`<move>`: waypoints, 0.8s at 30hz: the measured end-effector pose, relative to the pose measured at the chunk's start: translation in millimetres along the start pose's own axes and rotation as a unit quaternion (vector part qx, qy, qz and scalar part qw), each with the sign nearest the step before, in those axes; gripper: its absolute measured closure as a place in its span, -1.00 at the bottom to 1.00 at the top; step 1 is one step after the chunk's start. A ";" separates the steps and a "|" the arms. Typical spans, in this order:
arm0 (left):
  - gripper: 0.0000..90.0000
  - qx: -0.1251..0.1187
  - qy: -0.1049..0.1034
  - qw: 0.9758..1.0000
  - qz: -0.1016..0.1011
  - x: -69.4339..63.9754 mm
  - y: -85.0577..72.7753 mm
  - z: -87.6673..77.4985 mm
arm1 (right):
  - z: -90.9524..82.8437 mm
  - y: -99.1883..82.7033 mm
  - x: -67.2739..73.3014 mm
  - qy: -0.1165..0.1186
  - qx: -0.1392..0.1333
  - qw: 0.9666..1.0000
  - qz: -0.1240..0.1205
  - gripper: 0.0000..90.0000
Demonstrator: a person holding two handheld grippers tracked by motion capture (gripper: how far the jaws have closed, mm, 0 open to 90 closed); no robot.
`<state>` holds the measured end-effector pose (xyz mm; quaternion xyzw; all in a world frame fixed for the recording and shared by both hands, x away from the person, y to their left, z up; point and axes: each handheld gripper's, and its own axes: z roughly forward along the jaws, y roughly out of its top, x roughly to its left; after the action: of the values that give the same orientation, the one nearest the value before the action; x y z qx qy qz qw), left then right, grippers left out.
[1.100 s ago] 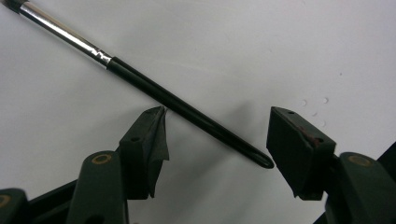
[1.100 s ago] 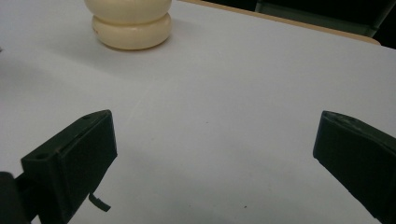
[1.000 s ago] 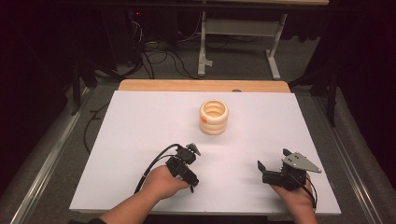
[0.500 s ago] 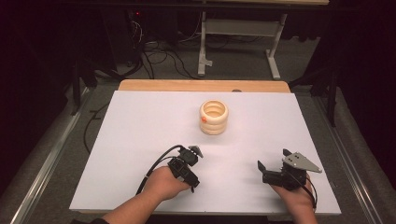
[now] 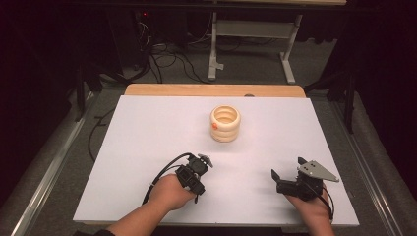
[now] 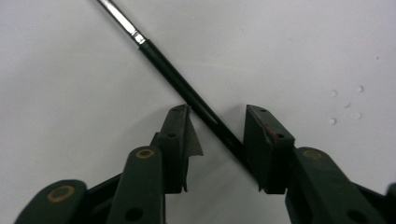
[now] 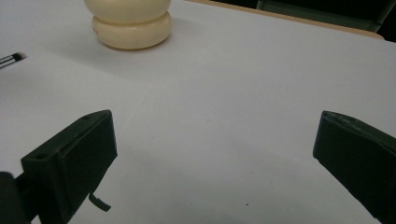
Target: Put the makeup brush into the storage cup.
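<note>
The left gripper [image 6: 217,135] is down over a thin brush [image 6: 187,88] w/ a black handle and silver collar, lying flat on the white table [image 5: 147,147] near the front, left of centre; its jaws have just been closing and the handle runs slantwise between them, hard up against the one jaw at the right of the left gripper view, w/ a gap to the other, so not clamped yet as far as I can tell. The right gripper [image 7: 215,154] hangs w/ jaws wide apart and nothing in them, well apart from the brush. Risks: handle is round, thin and crosses the pads at an angle, so as they squeeze it could roll, swing or squirt out; pads may scrape the table since it lies so low; grip sits near one end, so it would prob. droop if lifted. The cream ringed holder [image 5: 225,123] stands mid-table, well apart, looks light and might tip if bumped. Hard to see: brush's near end is hidden behind the jaw, far end cut off at the frame edge; in the high view the hand covers it; holder's inside can't be made out
</note>
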<state>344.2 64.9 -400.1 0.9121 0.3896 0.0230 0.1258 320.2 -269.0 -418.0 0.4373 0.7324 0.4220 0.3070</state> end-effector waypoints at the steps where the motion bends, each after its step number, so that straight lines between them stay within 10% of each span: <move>1: 0.40 0.000 0.000 1.000 0.000 0.0 0.0 0.0 | 0.0 0.0 0.0 0.000 0.000 1.000 0.000 -0.97; 24: 0.80 0.026 0.006 0.999 0.030 6.0 2.6 -1.3 | 0.1 -1.8 -2.5 0.000 0.004 1.000 0.004 -0.97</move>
<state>350.0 67.7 -398.5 0.9262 0.3633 0.0221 0.0987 320.7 -271.7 -419.5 0.4415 0.7321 0.4206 0.3035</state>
